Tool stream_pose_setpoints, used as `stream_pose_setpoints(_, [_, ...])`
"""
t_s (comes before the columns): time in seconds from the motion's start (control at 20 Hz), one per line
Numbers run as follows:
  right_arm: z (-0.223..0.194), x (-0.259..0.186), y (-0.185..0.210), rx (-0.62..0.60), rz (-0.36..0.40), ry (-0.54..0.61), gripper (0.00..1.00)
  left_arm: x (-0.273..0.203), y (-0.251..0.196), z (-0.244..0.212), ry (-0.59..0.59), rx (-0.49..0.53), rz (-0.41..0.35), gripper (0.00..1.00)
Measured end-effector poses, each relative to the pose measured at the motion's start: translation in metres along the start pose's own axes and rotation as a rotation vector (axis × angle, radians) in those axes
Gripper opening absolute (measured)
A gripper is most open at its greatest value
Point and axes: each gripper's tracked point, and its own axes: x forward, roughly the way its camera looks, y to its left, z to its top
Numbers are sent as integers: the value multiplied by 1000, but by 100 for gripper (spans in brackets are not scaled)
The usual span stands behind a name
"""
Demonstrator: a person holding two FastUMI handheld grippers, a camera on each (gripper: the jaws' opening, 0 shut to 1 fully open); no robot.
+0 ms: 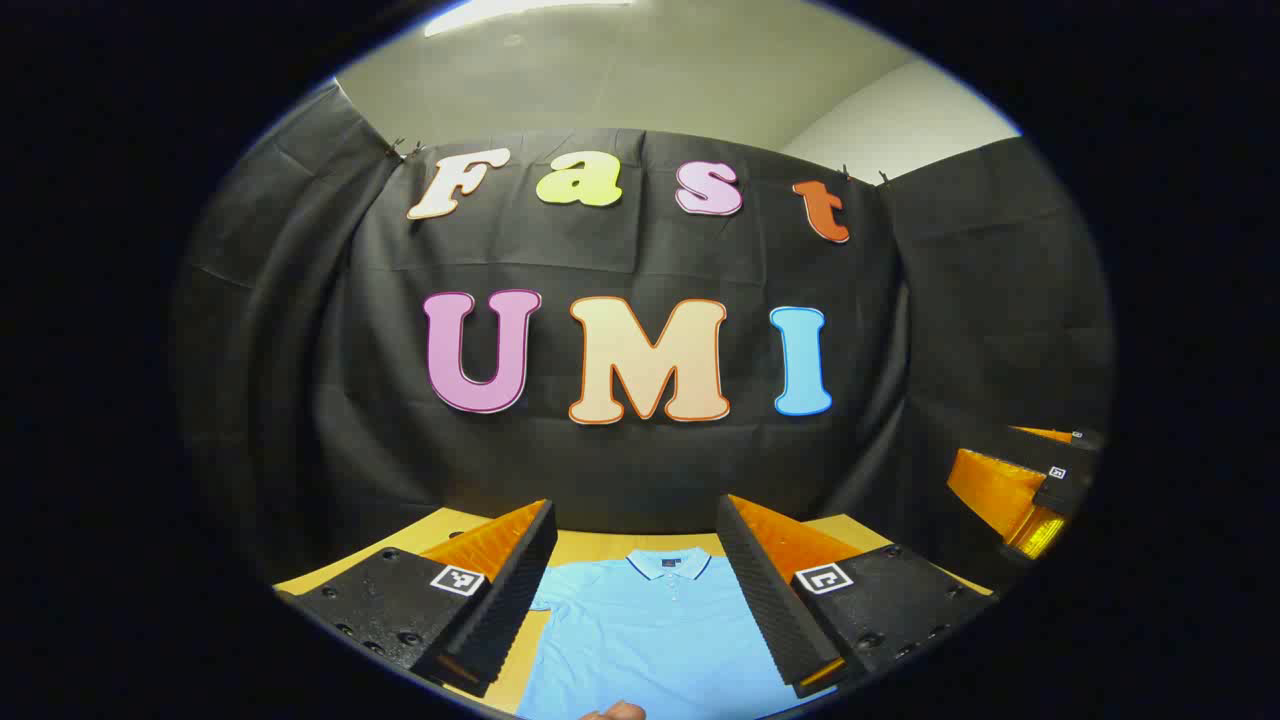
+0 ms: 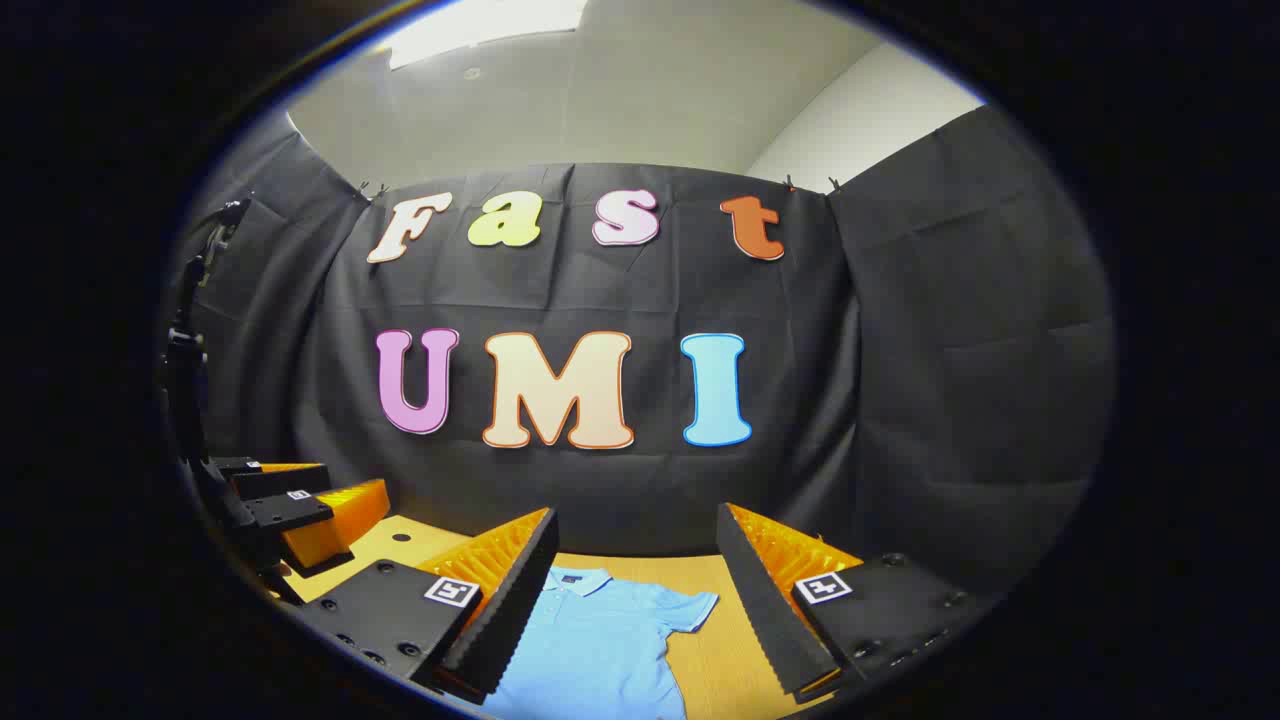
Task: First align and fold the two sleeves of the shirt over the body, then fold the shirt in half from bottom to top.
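While the light blue shirt (image 1: 655, 630) lies flat on the wooden table (image 2: 715, 640), both sleeves unfolded, left gripper (image 1: 633, 590) and right gripper (image 2: 634, 600) hover spread wide; each should descend squarely onto a sleeve's outer edge before pinching

The left gripper (image 1: 636, 590) is held level above the near edge of the desk (image 1: 590, 548), jaws spread wide with nothing between them. The right gripper (image 2: 637, 595) hangs beside it at a like height, jaws equally wide and empty. A fingertip (image 1: 615, 711) shows at the bottom of the left gripper view.
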Motion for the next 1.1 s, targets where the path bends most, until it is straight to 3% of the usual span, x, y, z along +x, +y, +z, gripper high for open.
stream_pose_setpoints(0.6, [-6,1,7,-20,45,9,100,1,-1,-4,14,12,11,96])
stream_pose_setpoints(1.1, [-21,14,-7,-54,38,23,98,16,-6,-14,12,2,6,96])
